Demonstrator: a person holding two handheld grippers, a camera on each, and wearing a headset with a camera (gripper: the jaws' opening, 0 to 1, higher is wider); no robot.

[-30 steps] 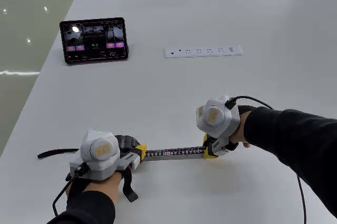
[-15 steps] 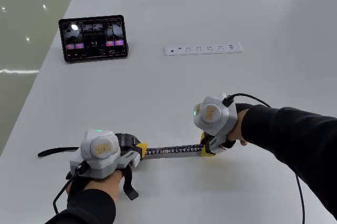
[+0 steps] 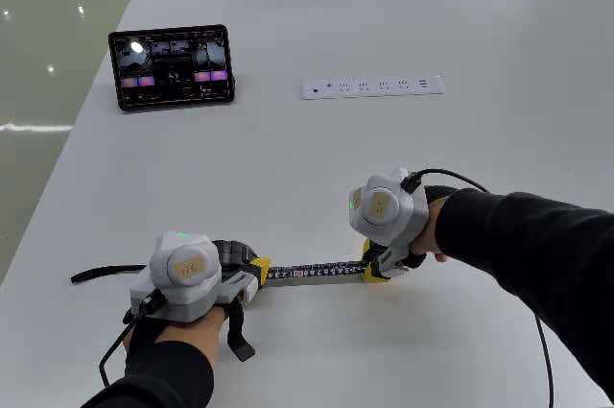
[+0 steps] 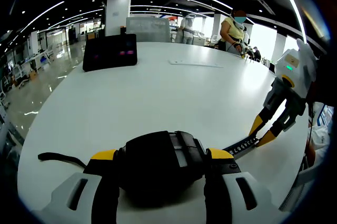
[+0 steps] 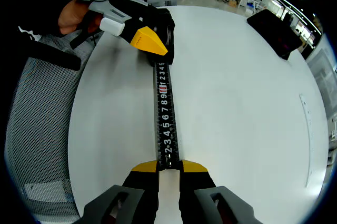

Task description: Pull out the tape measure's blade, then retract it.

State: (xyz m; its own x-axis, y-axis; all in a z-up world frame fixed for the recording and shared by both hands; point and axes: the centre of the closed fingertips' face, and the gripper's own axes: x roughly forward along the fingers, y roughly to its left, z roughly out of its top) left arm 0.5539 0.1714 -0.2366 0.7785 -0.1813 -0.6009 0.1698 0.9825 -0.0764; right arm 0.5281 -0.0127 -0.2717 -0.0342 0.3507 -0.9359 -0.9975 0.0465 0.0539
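Left gripper (image 3: pixel 246 270) is clamped across the tape measure case (image 3: pixel 230 256), which sits on the white table (image 3: pixel 288 168) near the front edge. Right gripper (image 3: pixel 372 270) is pinched closed on the tip of the blade (image 3: pixel 317 274). The blade is out a short way, flat on the table between the two, numbers up and straight in the right gripper view (image 5: pixel 164 113). The jaw tips hide the end hook, so I can't tell whether the grip is on the hook or just on bare blade. My read is mid-stroke. For a clean stroke, pin the case down and don't let it yaw. Move only the right gripper, dead along the blade's line and low, so the blade rides the table without kinking or twisting. On the return, don't release early. Walk the tip back against the spring and open only at the case mouth, or it whips. The loose black strap (image 3: pixel 101 275) trails behind the case, away from the mouth. Main risk is the pinch slipping on the thin blade.
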